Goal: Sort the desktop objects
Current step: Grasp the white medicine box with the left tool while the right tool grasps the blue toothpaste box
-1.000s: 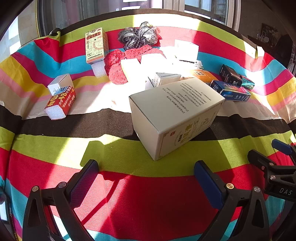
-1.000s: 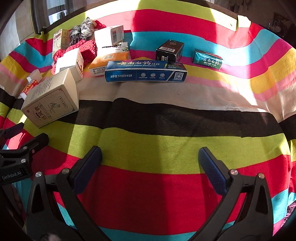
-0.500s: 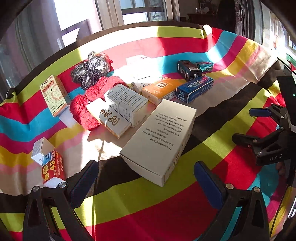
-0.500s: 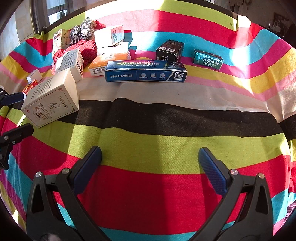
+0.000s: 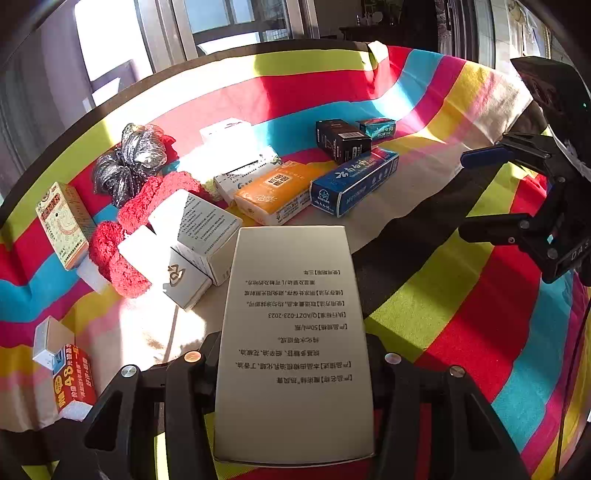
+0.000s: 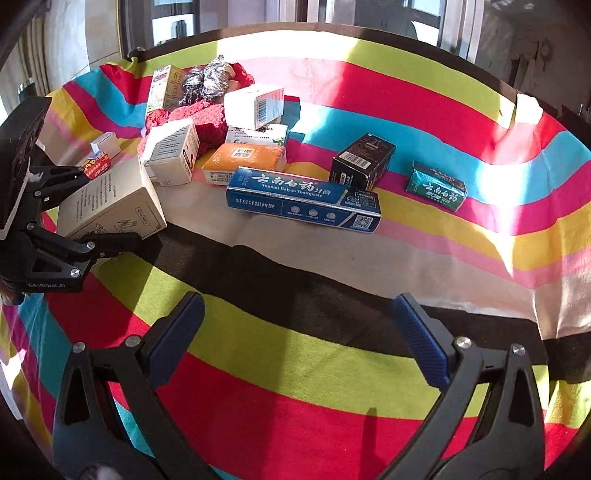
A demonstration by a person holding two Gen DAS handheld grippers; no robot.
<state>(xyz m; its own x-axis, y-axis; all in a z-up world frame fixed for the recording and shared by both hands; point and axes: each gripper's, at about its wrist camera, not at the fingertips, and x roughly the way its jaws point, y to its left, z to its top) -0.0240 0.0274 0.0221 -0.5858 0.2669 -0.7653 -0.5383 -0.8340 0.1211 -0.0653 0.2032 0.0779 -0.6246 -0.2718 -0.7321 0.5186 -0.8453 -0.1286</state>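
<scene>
My left gripper [image 5: 293, 354] is shut on a large beige box [image 5: 291, 332] with printed text; the box fills the space between its fingers, and it shows at the left of the right wrist view [image 6: 110, 206]. My right gripper [image 6: 299, 339] is open and empty above the striped cloth [image 6: 295, 387]; it also shows at the right of the left wrist view [image 5: 517, 192]. A blue toothpaste box [image 6: 303, 197], an orange pack [image 6: 243, 162], a black box [image 6: 362, 160] and a green pack [image 6: 436, 184] lie ahead of it.
Further back lie white boxes [image 5: 199, 225], a red knitted cloth [image 5: 122, 251], a silvery bundle [image 5: 129, 158], a yellow-green box [image 5: 64, 221] and a small red pack [image 5: 72, 380]. The table's far edge meets windows [image 5: 221, 22].
My left gripper moved in over the large beige box and closed on it. The right gripper rose or tilted slightly, staying open.
</scene>
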